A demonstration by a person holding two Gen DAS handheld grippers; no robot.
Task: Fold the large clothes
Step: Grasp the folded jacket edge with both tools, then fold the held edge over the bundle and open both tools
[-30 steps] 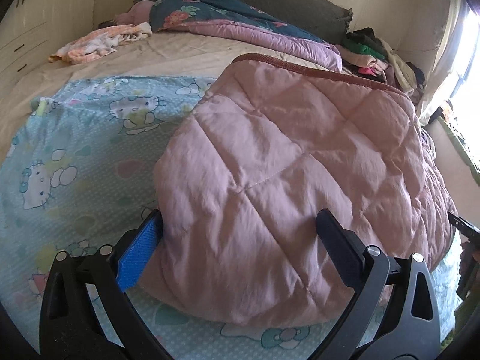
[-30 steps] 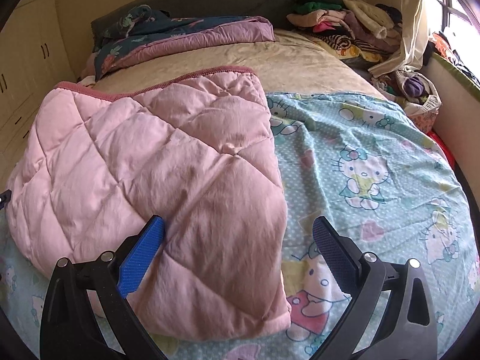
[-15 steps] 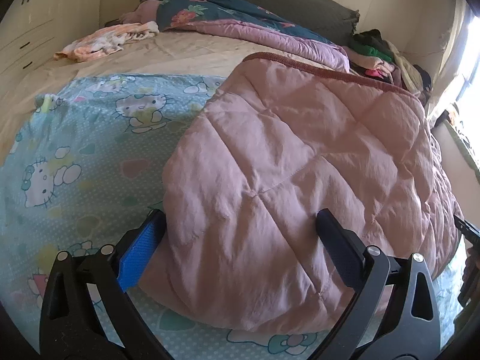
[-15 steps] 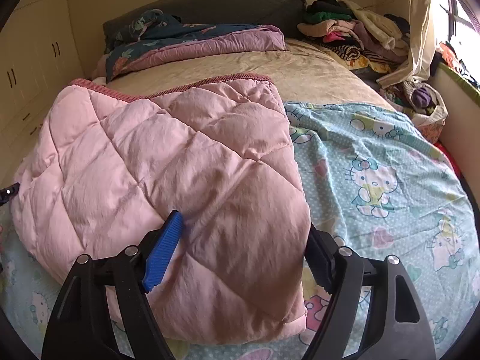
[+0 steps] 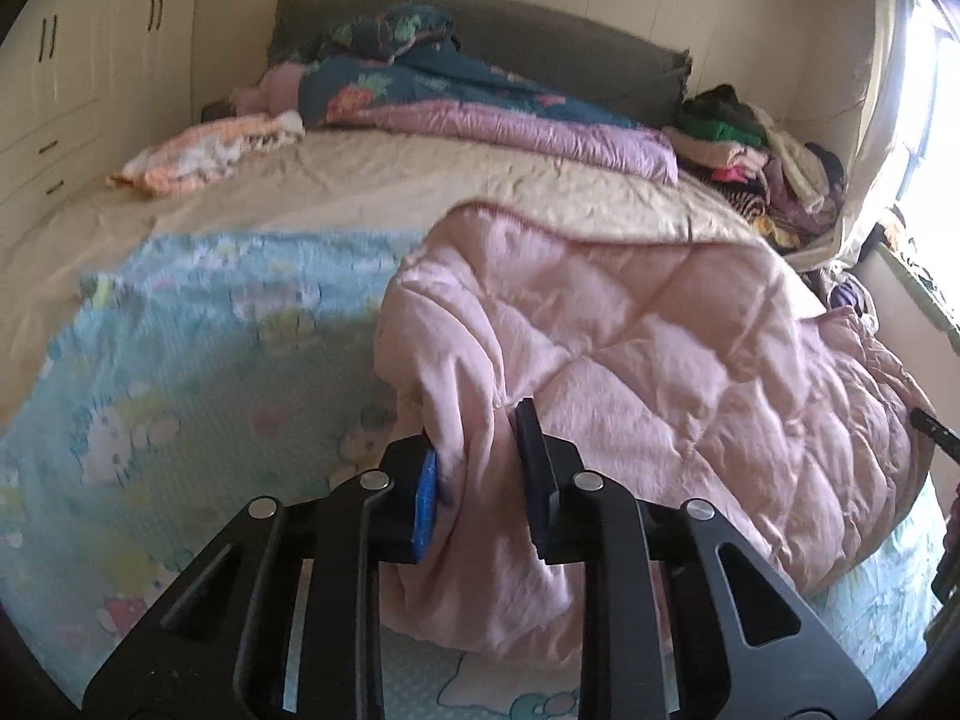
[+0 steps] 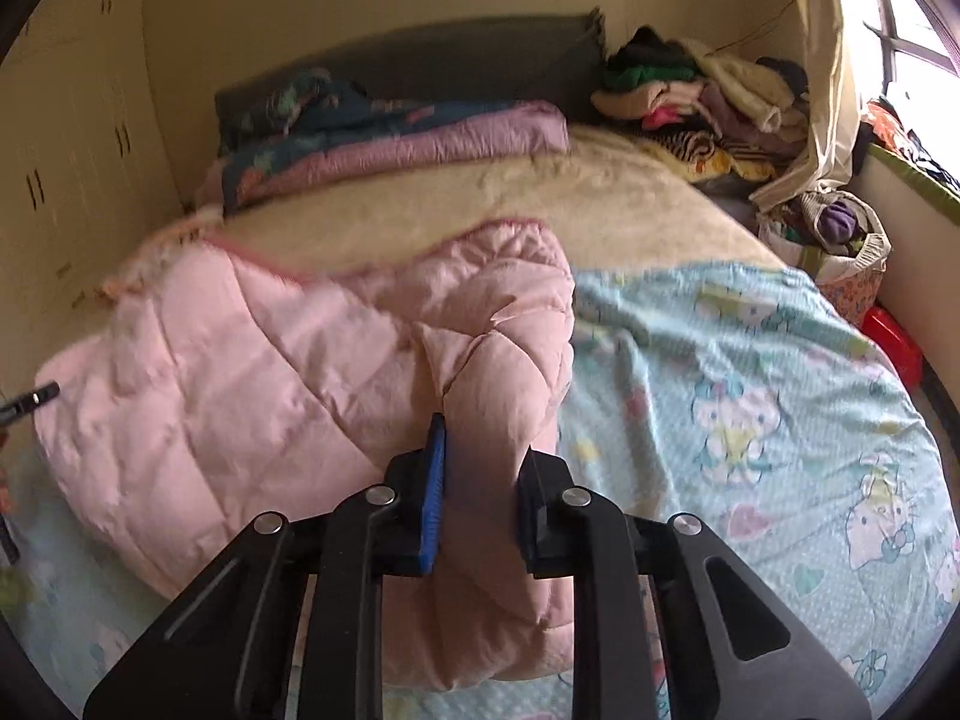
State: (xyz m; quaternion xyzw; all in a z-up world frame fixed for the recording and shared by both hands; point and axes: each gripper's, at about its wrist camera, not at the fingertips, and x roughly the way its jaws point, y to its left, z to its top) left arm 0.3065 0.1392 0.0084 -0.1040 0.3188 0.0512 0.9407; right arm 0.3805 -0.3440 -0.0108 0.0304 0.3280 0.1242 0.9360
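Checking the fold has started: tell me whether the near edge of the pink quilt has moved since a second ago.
Yes. The pink quilt's near edge has lifted off the blue cartoon sheet, bunched in both tools.

Spread across the near half of the bed (image 5: 372, 192): a cartoon-print sheet (image 5: 180, 372), filling lower left in the left wrist view, lower right in the right wrist view. On top of that sheet, a quilted comforter (image 5: 690, 372), centre to right in the left view, centre to left in the right. Near edge bunched between the pads of the left gripper (image 5: 474, 468) at bottom centre; likewise the right gripper (image 6: 480, 480). Behind, along the headboard (image 5: 570, 48), a rolled duvet (image 5: 510, 126). Upper right: a heap of clothes (image 5: 762, 162). Upper left: cupboards (image 5: 72, 60), a small blanket (image 5: 204, 156) just before them.
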